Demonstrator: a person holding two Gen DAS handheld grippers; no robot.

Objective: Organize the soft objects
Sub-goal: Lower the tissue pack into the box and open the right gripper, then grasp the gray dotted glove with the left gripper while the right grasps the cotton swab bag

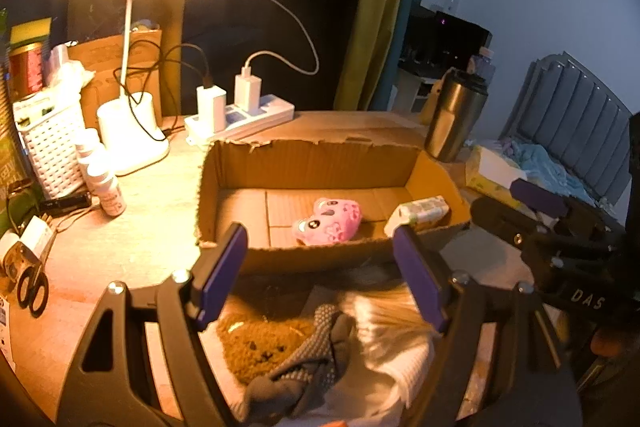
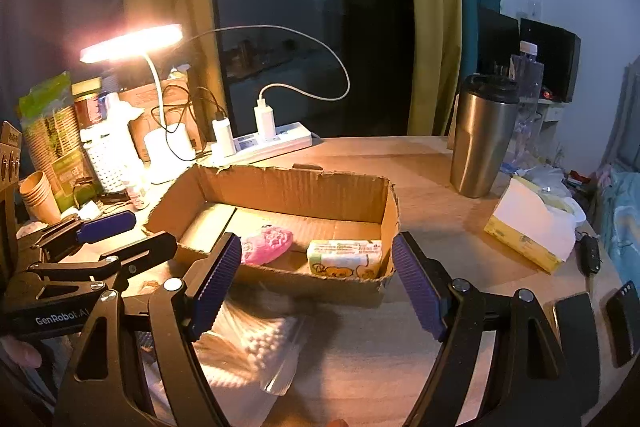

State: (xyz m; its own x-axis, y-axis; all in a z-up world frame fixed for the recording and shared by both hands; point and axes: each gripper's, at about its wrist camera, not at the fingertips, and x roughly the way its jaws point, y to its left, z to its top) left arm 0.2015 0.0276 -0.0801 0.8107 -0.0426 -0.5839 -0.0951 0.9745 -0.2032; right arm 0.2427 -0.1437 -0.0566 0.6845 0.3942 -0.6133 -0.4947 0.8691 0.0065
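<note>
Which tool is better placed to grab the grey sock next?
Left. The left tool is open directly above the grey sock, while the right tool hangs over the cotton swab bag.

Both wrist views look forward and slightly down from close above the counter point(image 2: 420, 167), sharing the cardboard box point(image 1: 312, 163) and lamp point(image 2: 132, 43).
</note>
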